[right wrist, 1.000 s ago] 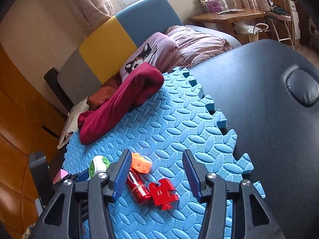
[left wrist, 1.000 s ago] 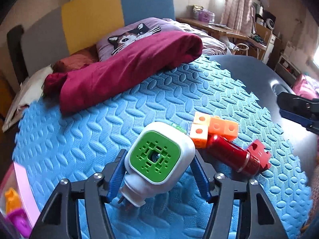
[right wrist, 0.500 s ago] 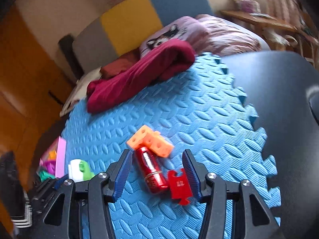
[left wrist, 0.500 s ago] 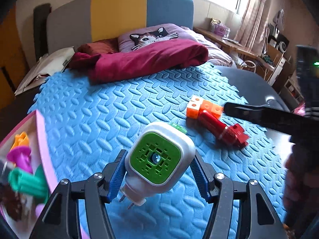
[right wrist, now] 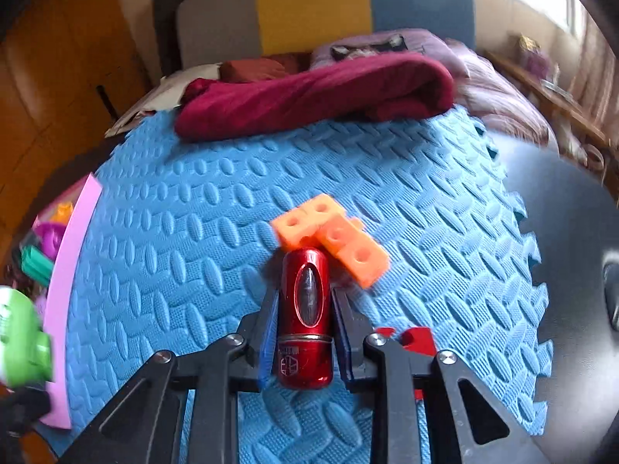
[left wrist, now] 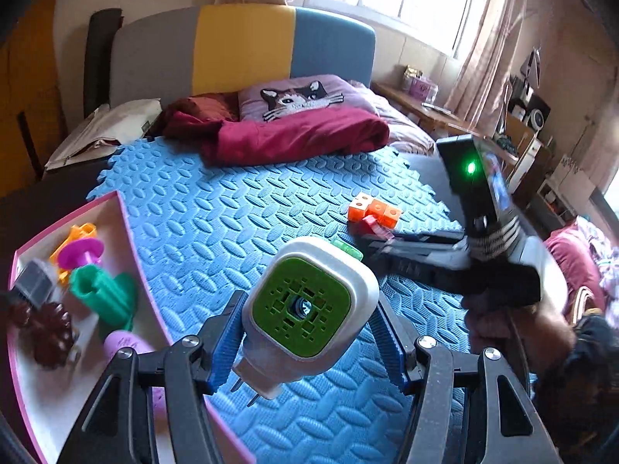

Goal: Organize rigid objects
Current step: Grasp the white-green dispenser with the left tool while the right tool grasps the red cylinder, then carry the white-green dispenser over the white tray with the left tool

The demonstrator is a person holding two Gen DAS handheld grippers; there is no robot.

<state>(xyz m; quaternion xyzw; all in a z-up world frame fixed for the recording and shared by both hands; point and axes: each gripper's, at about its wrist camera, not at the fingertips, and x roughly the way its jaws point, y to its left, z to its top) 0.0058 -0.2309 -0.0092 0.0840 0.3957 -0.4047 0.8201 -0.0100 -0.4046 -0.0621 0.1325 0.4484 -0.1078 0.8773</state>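
My left gripper [left wrist: 309, 332] is shut on a white plug-in device with a green face [left wrist: 301, 305], its metal prongs pointing down. It hangs over the blue foam mat [left wrist: 232, 212], right beside the pink tray [left wrist: 127, 232]. My right gripper [right wrist: 303, 297] is shut on a red metal cylinder [right wrist: 305, 348] lying on the mat, one pad on each side. Joined orange cubes [right wrist: 332, 232] touch the cylinder's far end. A red puzzle piece [right wrist: 416, 338] lies just right of the gripper, partly hidden by it. In the left wrist view the right gripper [left wrist: 371, 237] reaches in beside the orange cubes [left wrist: 373, 210].
The tray holds several toys, among them a green piece [left wrist: 102, 294], a purple one [left wrist: 81, 249] and an orange one. A maroon blanket [left wrist: 294, 135] and a cat pillow lie at the mat's far edge. A black tabletop [right wrist: 561, 232] borders the mat on the right.
My right gripper swung in and down over the red cylinder and closed on it. My left gripper carried the plug device left, bringing the pink tray alongside.
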